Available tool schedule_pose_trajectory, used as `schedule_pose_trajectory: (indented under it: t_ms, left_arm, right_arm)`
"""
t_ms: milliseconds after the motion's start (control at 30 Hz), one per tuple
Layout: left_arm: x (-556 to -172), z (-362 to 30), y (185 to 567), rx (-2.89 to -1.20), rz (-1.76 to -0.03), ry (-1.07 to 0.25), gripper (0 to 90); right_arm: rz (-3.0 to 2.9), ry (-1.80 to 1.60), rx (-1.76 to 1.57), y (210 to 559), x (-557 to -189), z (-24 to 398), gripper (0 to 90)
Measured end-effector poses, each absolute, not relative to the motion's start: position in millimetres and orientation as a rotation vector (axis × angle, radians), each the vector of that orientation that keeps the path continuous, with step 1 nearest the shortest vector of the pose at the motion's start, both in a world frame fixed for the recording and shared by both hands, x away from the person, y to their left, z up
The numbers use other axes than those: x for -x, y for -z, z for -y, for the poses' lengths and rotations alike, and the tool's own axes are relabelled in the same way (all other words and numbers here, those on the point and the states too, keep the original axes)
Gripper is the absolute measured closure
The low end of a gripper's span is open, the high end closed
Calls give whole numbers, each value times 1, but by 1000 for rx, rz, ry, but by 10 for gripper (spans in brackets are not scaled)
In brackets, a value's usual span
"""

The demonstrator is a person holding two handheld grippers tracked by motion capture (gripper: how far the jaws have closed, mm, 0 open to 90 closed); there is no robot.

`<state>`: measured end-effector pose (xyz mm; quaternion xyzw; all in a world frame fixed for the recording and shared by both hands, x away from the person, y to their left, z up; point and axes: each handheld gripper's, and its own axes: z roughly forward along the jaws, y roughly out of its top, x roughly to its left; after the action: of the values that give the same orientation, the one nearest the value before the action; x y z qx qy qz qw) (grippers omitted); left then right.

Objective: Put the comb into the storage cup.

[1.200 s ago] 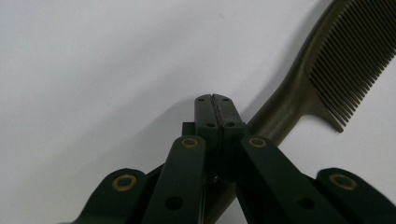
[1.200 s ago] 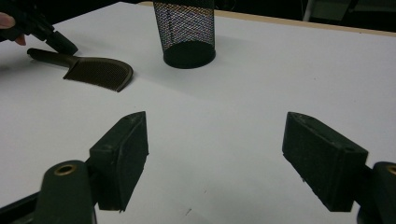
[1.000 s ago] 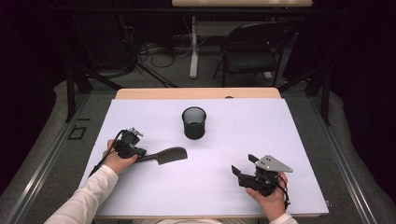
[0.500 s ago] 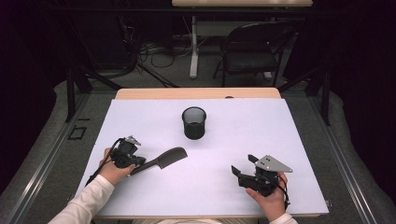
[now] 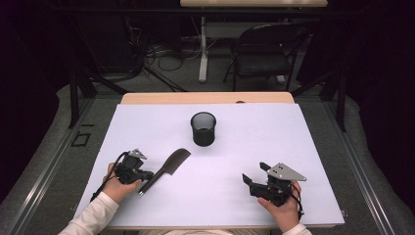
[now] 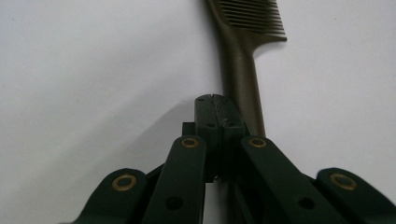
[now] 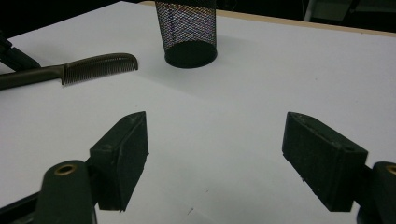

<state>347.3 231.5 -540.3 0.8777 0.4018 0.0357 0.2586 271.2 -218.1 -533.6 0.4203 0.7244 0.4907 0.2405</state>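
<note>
- Watching from beside the white-covered surface (image 5: pixel 303 147), I am seeing a person working with a hand-held gripper in each hand; the job in hand is looking like getting the long dark plastic comb (image 5: pixel 166 169) into the round black wire-mesh cup (image 5: pixel 203 129).
- Little of that is looking done: the comb is lying flat on the surface, left of centre, its toothed end pointing up toward the cup and well apart from it, and nothing is showing over the cup's rim.
- The left gripper (image 5: pixel 146 174) is sitting low at the comb's handle end. In the left gripper view its jaws are pressing fully together, pad against pad, with nothing between them; the comb's handle (image 6: pixel 238 70) is running just beside them on their right, so I am judging it as nudged or lined up, not grasped.
- The right gripper (image 5: pixel 255 174) is resting near the front right of the surface, its jaws standing wide apart and gripping nothing, aiming toward the cup (image 7: pixel 187 32) and comb (image 7: pixel 100 67).
- What is remaining, as I am judging it: taking a real grip on the handle, lifting, carrying it over the cup and dropping it in.
- No brand, label or writing is showing legibly on the comb, the cup, the grippers or the surface.
</note>
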Motion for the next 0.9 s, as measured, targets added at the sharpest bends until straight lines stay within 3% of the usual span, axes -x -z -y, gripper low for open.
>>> schedule_pose_trajectory:
  t_ms: [367,900]
  left_arm:
    - [-345,-235,534,-2329,-1117,-116,891]
    - [-338,-233,515,-2256,-1095,-167,751]
  right_arm:
    - [-1981,-1343,-1152,534,-271,218,224]
    - [-1985,-1339,-1149,534,-271,218,224]
